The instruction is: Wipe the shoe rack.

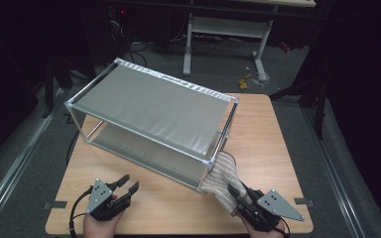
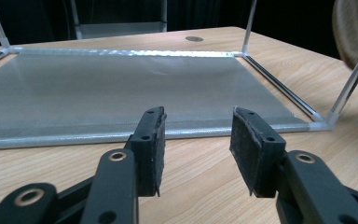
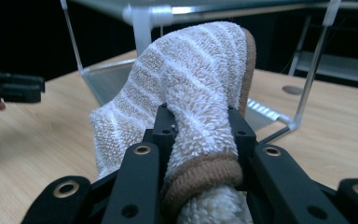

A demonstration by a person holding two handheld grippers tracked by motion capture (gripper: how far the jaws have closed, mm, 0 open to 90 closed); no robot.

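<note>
A silver-framed rack [image 1: 149, 104] with two grey fabric shelves stands on the wooden table [image 1: 263, 134]. A fluffy beige-and-white striped cloth [image 1: 223, 173] with brown trim sits at the rack's near right corner. My right gripper [image 1: 238, 191] is shut on the cloth. In the right gripper view the cloth [image 3: 196, 70] bulges up between the pads of the right gripper [image 3: 200, 126], just in front of a rack post [image 3: 142, 28]. My left gripper [image 1: 126, 183] rests open near the table's front left. In its own view the left gripper [image 2: 196, 126] faces the lower shelf [image 2: 121, 88] with nothing between its jaws.
A white desk frame [image 1: 223, 29] stands on the dark floor beyond the table, with a small yellow object [image 1: 245, 82] near its foot. Grey tape marks [image 1: 54, 204] sit at the table's side edges. Bare wood lies between the rack and the front edge.
</note>
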